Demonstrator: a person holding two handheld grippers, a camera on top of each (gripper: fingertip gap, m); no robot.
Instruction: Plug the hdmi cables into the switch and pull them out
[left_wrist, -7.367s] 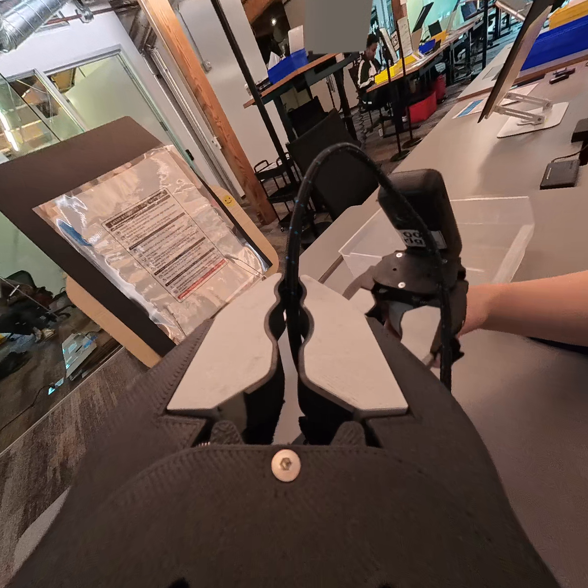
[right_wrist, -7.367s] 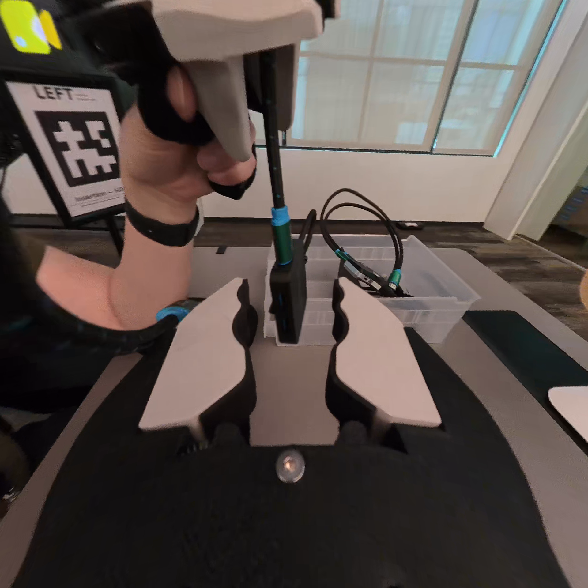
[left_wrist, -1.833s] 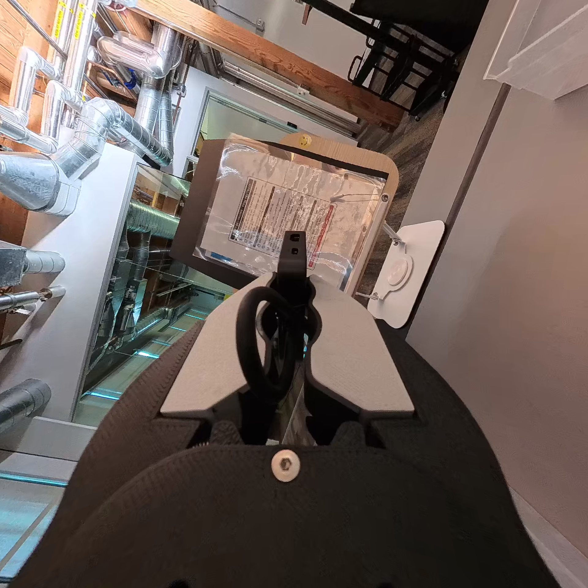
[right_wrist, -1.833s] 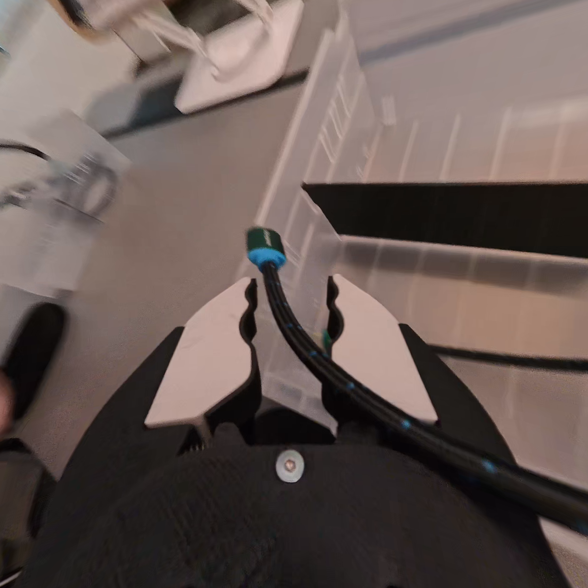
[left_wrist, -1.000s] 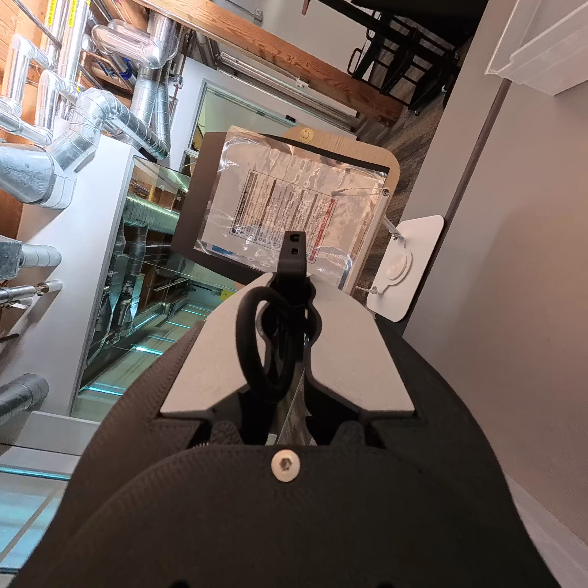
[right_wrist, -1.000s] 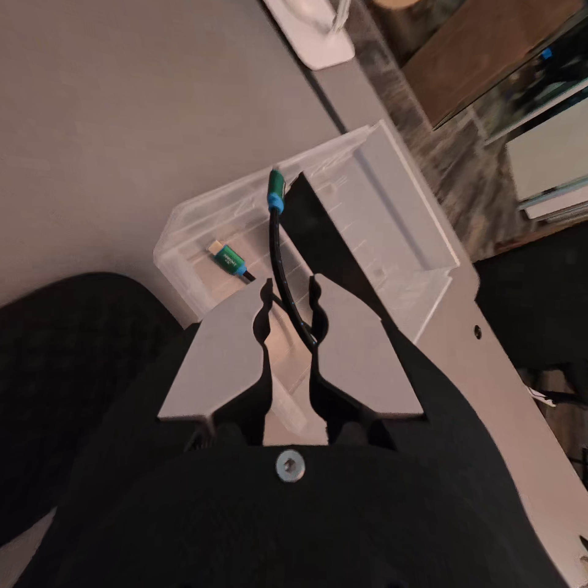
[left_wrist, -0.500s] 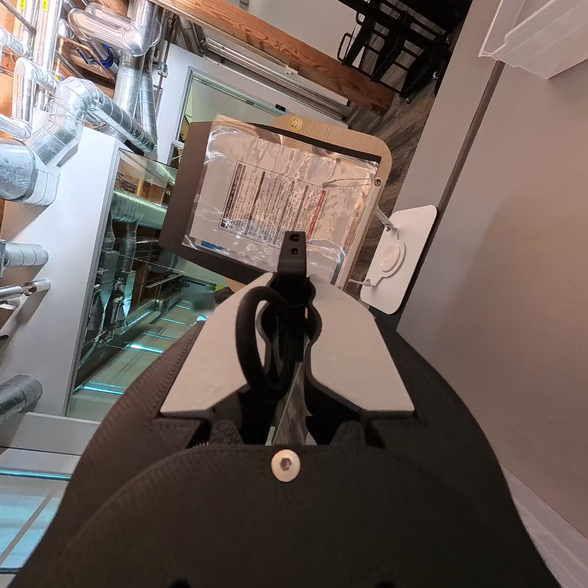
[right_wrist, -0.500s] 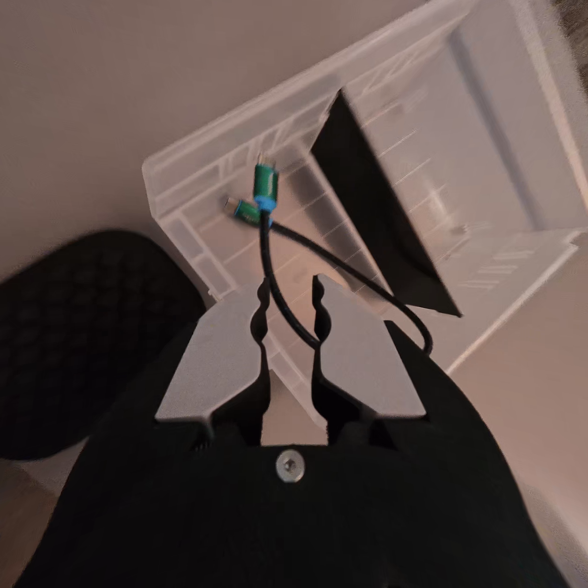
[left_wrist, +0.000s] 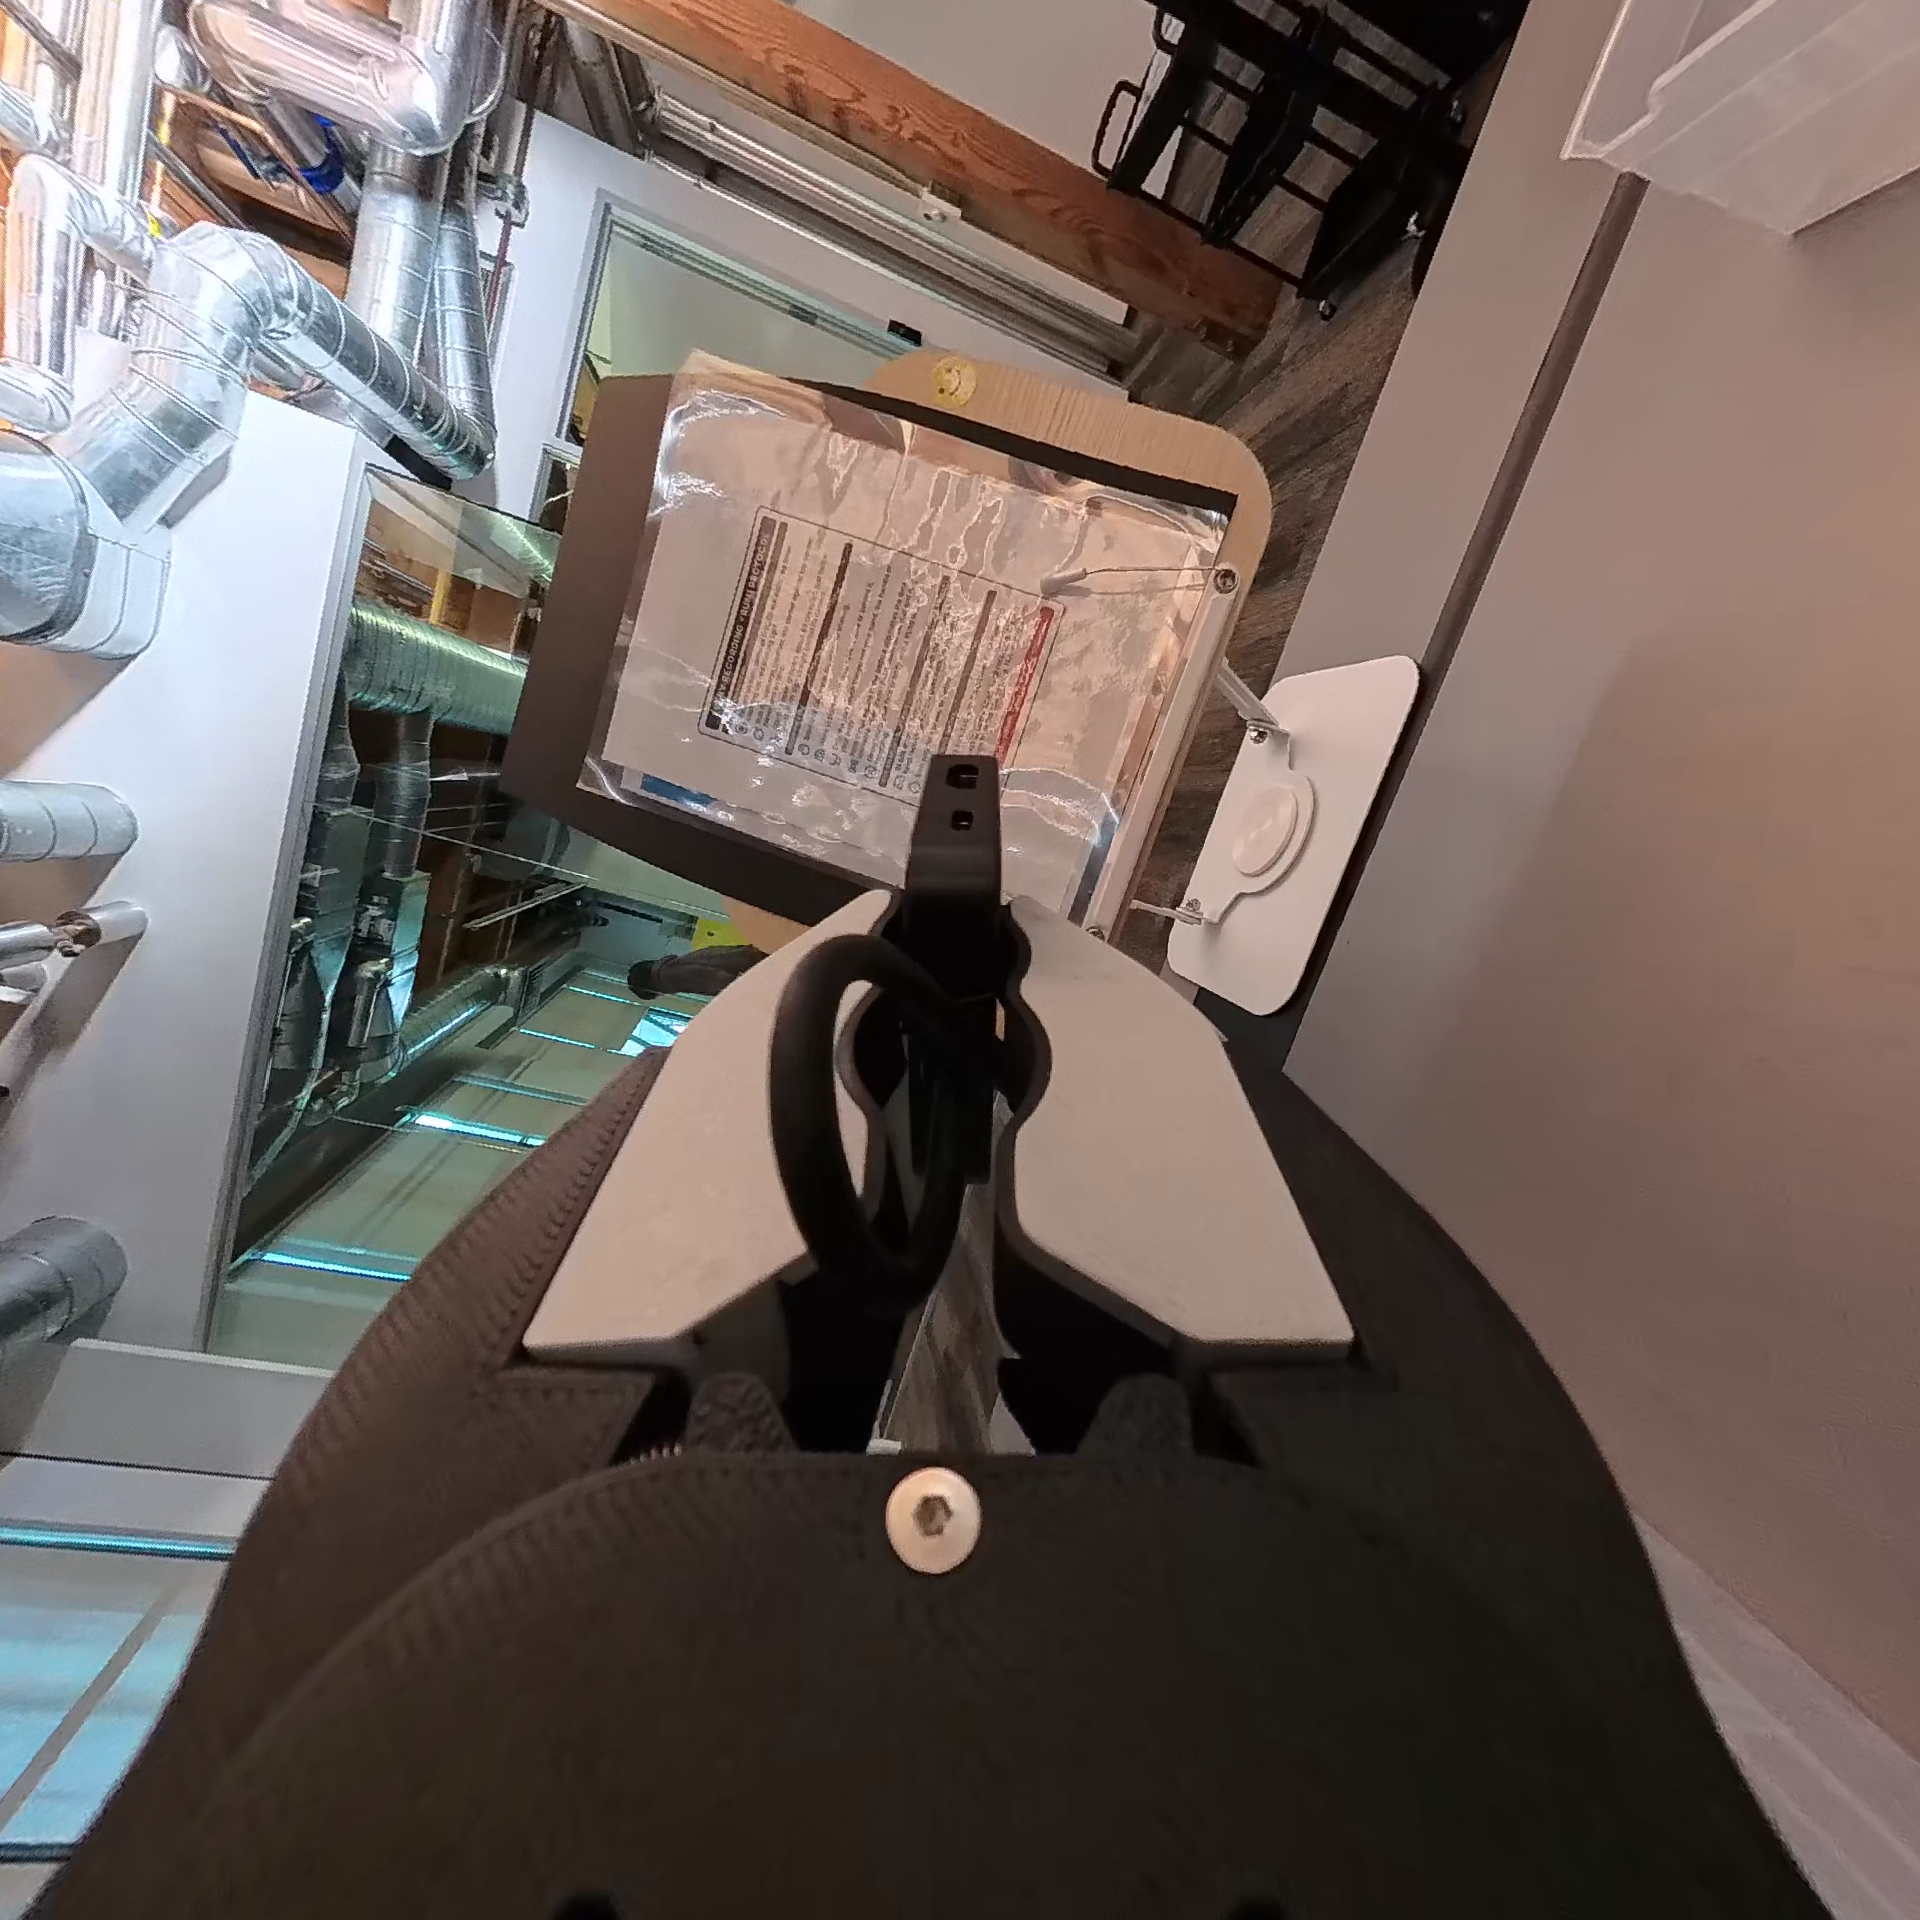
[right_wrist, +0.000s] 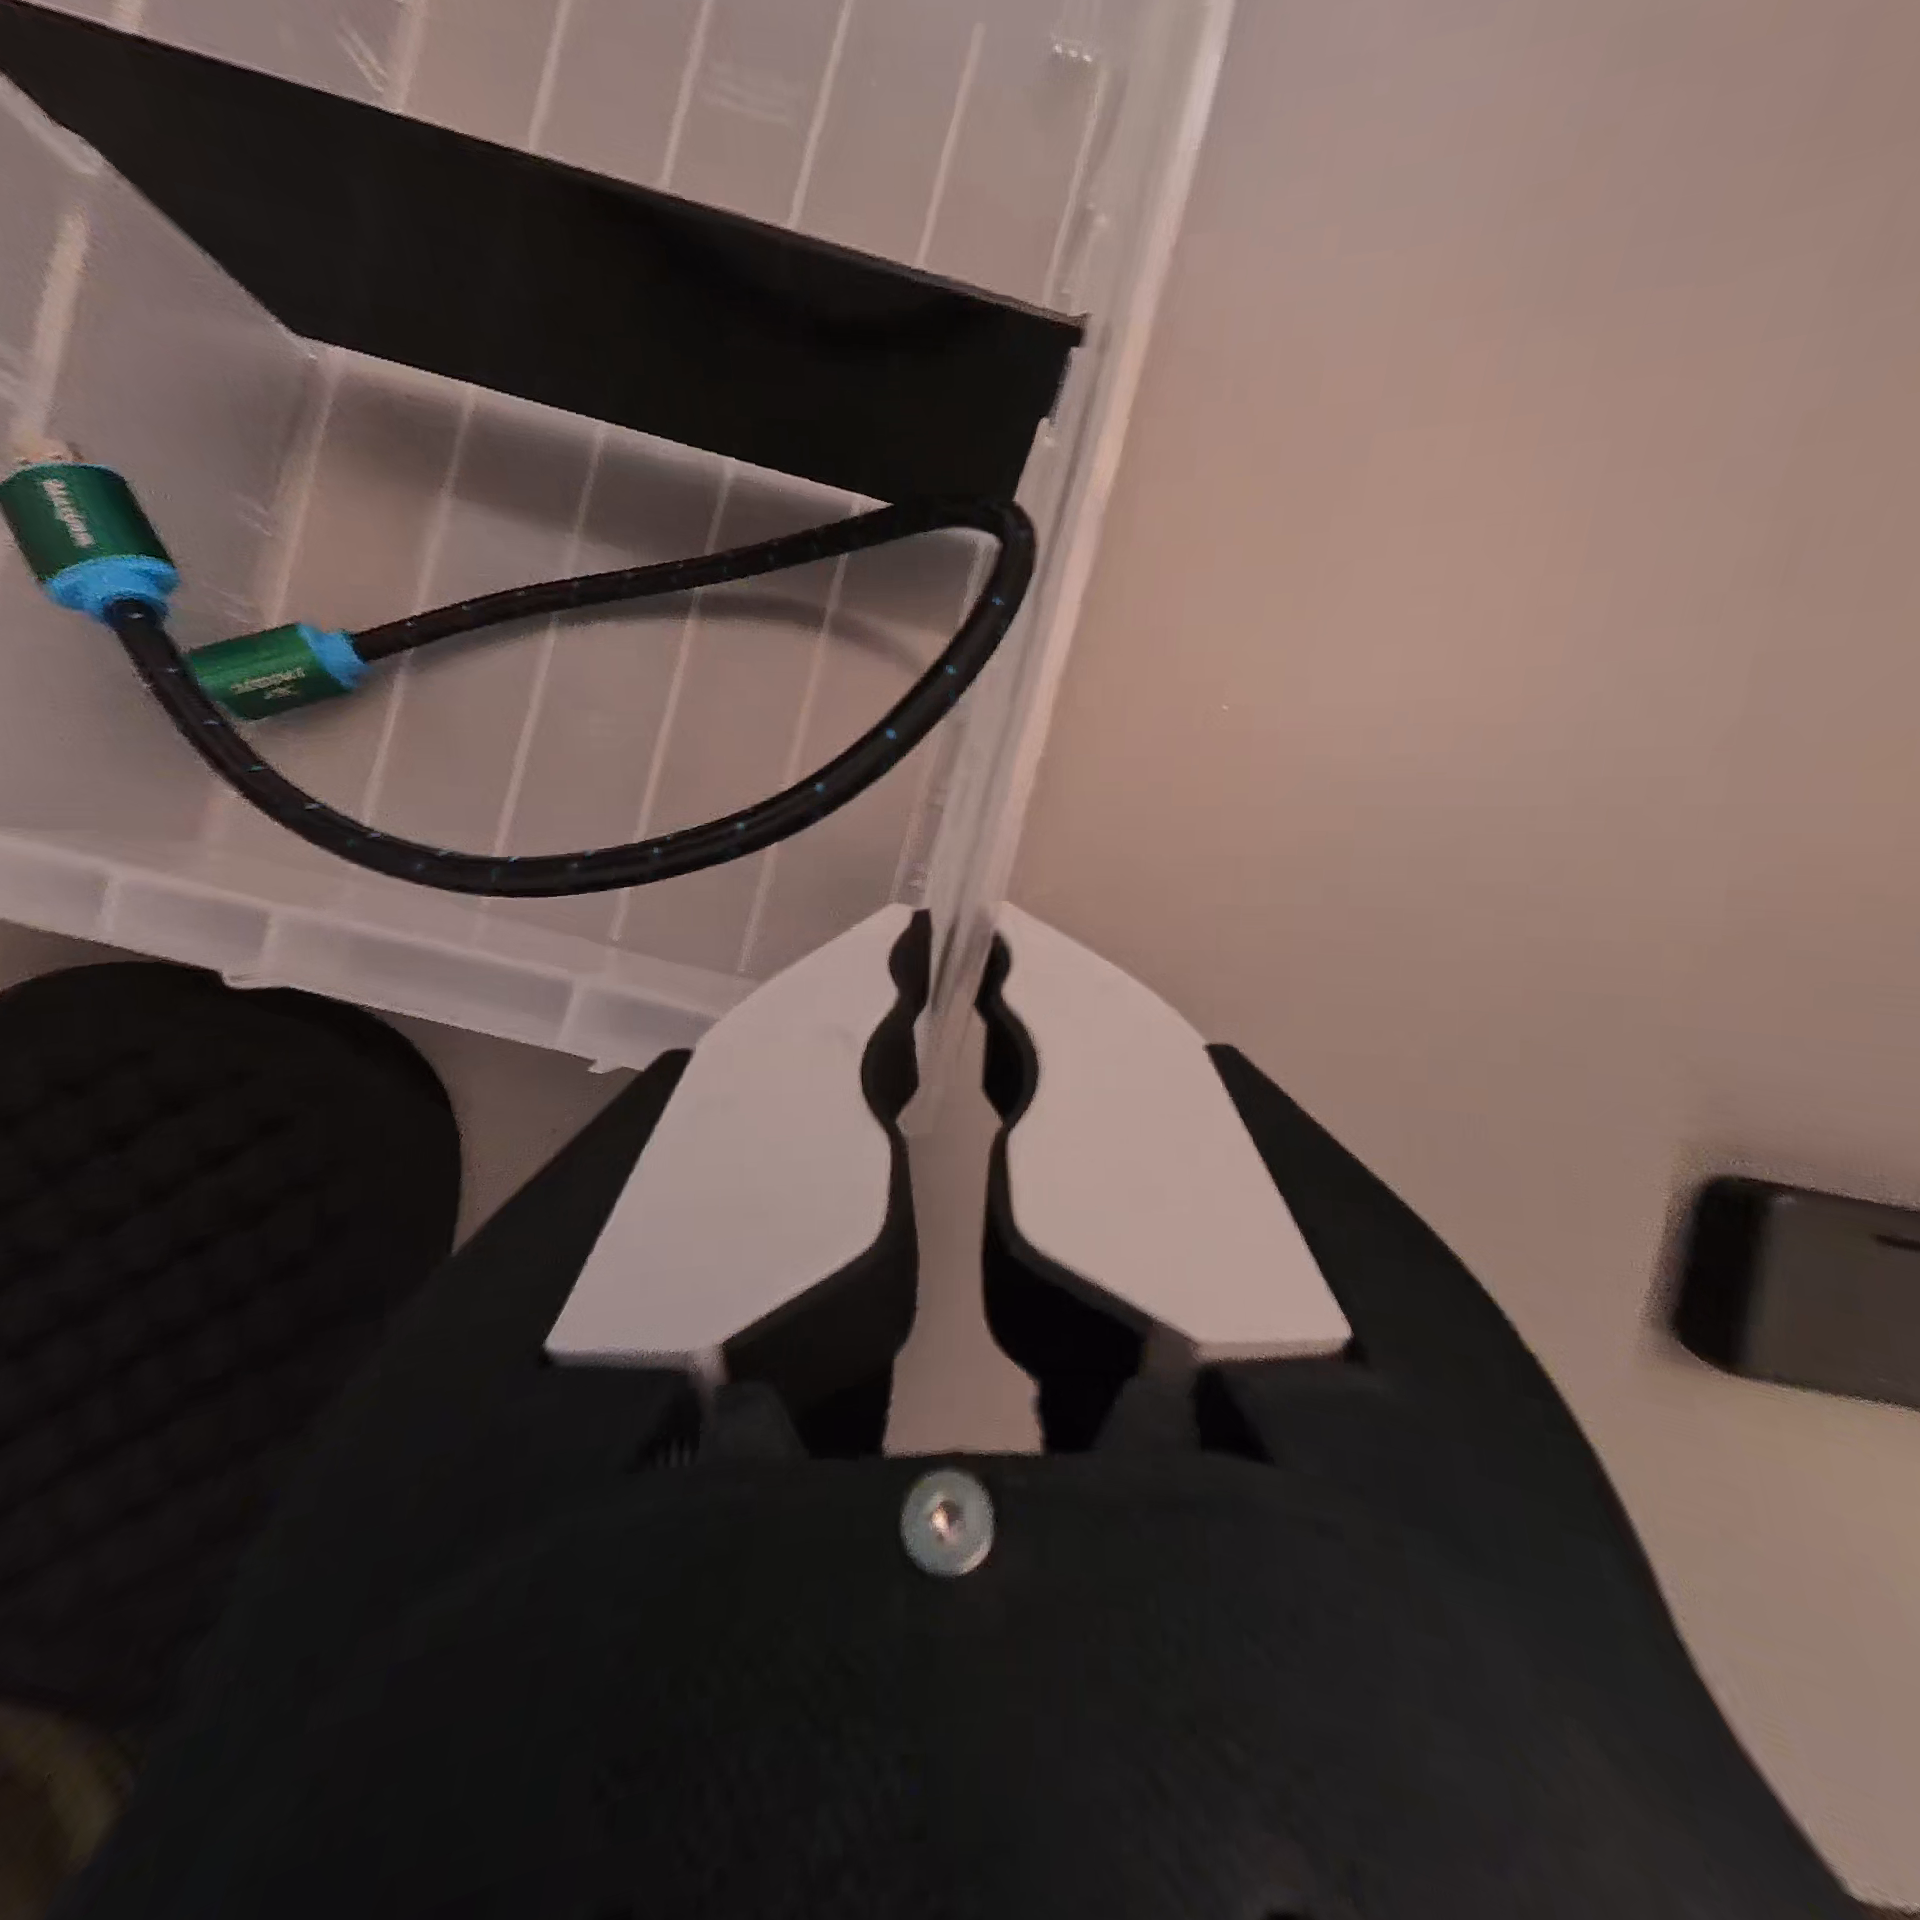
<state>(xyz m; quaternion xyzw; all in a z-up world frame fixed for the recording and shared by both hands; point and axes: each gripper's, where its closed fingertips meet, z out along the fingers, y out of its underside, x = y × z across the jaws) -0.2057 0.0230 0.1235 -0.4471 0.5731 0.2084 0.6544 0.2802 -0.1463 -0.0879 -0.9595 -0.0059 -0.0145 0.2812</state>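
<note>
My left gripper (left_wrist: 951, 914) is shut on the small black HDMI switch (left_wrist: 958, 831). The switch's end sticks out past the fingertips and its own black lead (left_wrist: 821, 1122) loops over the left finger. My right gripper (right_wrist: 951, 940) is shut and holds nothing. The black braided HDMI cable (right_wrist: 665, 852) lies curled inside the clear plastic bin (right_wrist: 1049, 644). Both of its green plugs, the first plug (right_wrist: 78, 525) and the second plug (right_wrist: 275, 670), are free at the left. The bin's clear wall edge shows through the slit between my right fingers.
A dark panel (right_wrist: 623, 301) lies in the bin. A small black box (right_wrist: 1808, 1288) sits on the grey table at the right, and a black textured shape (right_wrist: 208, 1195) at the left. The left wrist view shows a wrapped monitor (left_wrist: 883, 644), its white stand base (left_wrist: 1299, 831) and the table (left_wrist: 1662, 935).
The braided cable has left my right gripper and now lies in the bin. The right fingers have closed further and the view has swung along the bin. The left gripper barely moved.
</note>
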